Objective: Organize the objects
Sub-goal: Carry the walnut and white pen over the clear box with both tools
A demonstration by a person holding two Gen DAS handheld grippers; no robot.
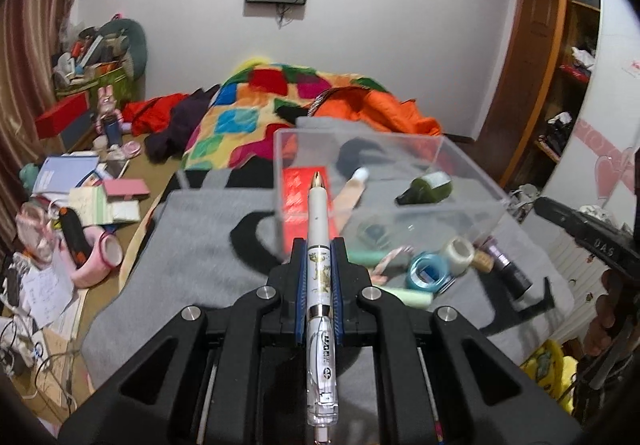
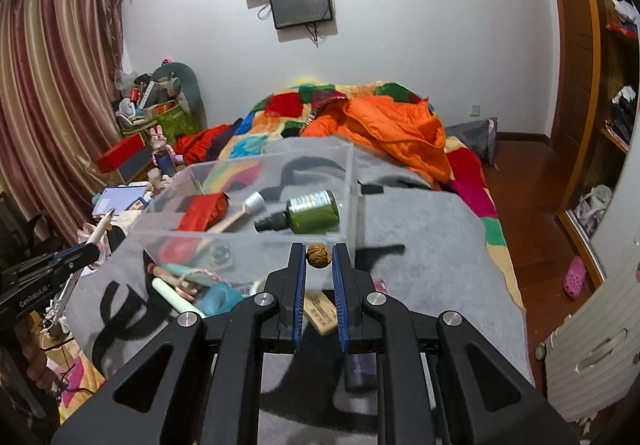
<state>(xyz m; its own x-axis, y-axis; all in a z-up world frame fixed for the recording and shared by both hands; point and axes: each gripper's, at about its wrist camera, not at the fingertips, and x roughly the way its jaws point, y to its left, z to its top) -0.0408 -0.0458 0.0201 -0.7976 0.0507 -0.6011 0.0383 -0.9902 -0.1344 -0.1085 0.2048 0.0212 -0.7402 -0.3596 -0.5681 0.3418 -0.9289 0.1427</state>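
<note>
My left gripper (image 1: 319, 245) is shut on a white pen (image 1: 318, 229) with a gold tip, which runs lengthwise between the fingers and points at the clear plastic box (image 1: 472, 181). My right gripper (image 2: 319, 254) is shut on a small brown walnut (image 2: 319, 254) held at the fingertips, just before the clear box (image 2: 348, 173). The box holds a red packet (image 2: 202, 211), a green bottle (image 2: 310, 211) and a tube with a silver cap. In the right wrist view the left gripper (image 2: 86, 249) with the pen shows at the left edge.
Loose items lie on the grey blanket (image 1: 192, 257) by the box: blue tape roll (image 1: 430, 271), white tape roll (image 1: 460, 251), a dark tube (image 1: 508, 269), pale green sticks, a tan block (image 2: 320, 311). Bright quilts (image 2: 384, 133) cover the bed behind. A cluttered desk (image 1: 80, 205) stands left, a wardrobe right.
</note>
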